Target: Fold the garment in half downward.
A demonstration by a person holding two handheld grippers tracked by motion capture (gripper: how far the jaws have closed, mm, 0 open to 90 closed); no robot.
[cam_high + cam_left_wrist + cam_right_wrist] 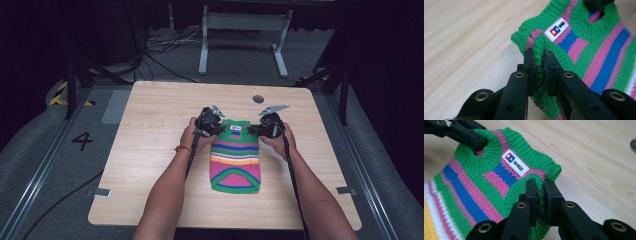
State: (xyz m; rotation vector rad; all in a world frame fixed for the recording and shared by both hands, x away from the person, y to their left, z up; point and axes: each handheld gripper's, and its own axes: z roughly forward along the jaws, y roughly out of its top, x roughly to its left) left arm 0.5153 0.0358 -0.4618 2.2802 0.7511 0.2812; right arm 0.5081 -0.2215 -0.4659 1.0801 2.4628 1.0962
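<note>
Fingers (pixel 530 72) of both grippers clenched on small striped knitted sweater (pixel 235 157), flat on wooden tabletop (pixel 150 145). Likely folding; next: lift shoulders evenly.

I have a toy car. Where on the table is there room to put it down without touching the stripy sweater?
The bare wood left of the sweater and right of it, out to the table edges, is free. So is the far strip near the small grey disc. The middle is crowded: left gripper and right gripper pinch the sweater there.

high view overhead; gripper views close, sharing the sweater (pixel 235 155).
</note>
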